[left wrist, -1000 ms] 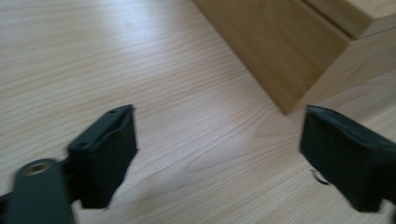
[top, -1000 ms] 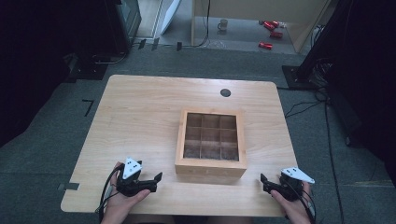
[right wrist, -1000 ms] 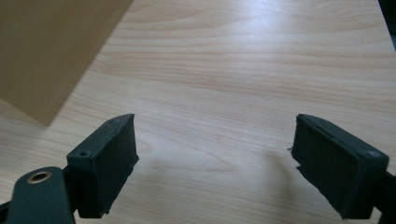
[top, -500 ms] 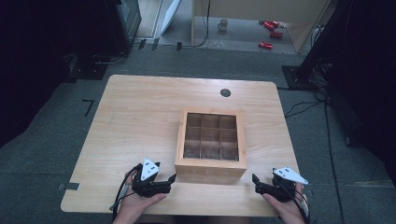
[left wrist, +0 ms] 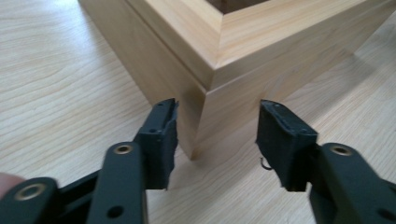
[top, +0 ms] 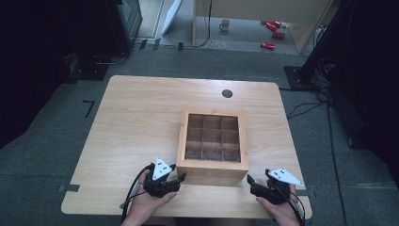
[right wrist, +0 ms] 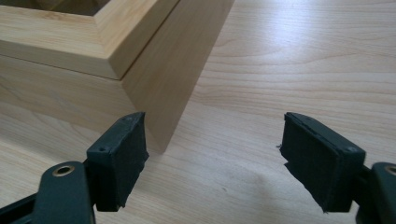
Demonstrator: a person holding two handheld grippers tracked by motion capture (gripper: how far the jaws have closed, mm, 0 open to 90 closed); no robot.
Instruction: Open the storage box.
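Left fingers: the pads (left wrist: 161, 135) of the left gripper (top: 175, 180) are spread apart and hold nothing; the near left corner of the wooden box (left wrist: 205, 88) stands just between and beyond them.
Right fingers: the pads (right wrist: 122, 154) of the right gripper (top: 251, 184) are also spread wide and empty; the near right corner of the box (right wrist: 154, 79) is in front of the one pad, the other pad is over bare table (right wrist: 299, 56).
Box: a square wooden box (top: 212, 141) with nine open compartments; it sits on the right half of the table (top: 141, 117), close to the near edge.
Direction: from each gripper the box lies forward and inward, so both must close toward the middle.
Long axis: none really, the box is square; its near wall runs parallel to the near edge of the table.
Nearer hand: I judge the left gripper a little nearer, almost touching its corner; the right one is just beside its corner.
Likely step: both grippers approach the two near corners, perhaps to grasp or shift the box.
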